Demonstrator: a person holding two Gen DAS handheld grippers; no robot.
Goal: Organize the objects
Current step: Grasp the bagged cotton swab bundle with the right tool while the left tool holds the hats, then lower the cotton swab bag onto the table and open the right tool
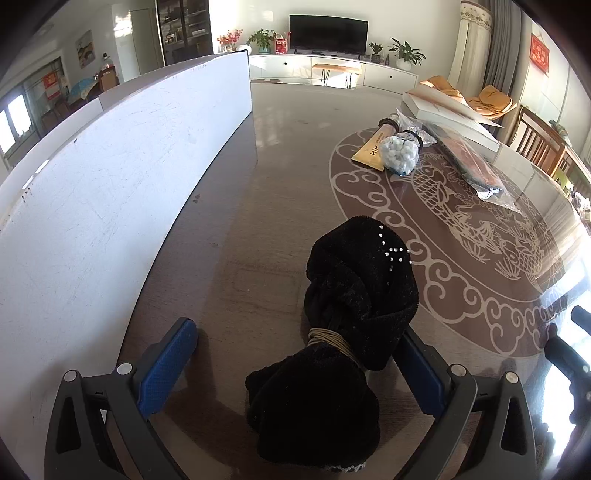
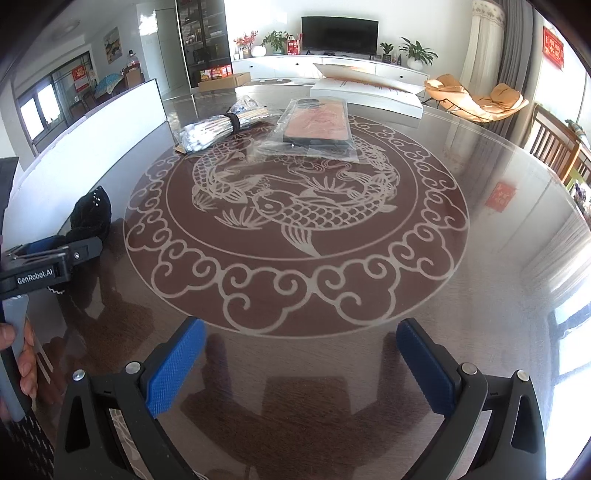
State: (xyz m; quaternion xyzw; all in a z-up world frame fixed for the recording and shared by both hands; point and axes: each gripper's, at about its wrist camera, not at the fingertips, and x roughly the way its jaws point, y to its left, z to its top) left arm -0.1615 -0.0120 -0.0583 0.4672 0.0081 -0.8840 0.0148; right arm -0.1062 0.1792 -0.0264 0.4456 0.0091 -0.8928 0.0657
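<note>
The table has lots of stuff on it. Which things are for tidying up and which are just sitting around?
For tidying:
- black cloth bundle, between the left gripper fingers
- bag of white balls
- bagged phone case
- white box

Just around:
- white board
- TV
- plants
- orange chair

Both wrist views low over the table point(image 2: 498, 258), facing the TV, sharing the fish medallion point(image 1: 480, 229)

white board point(image 1: 122, 177) blocks left — centre free
</note>
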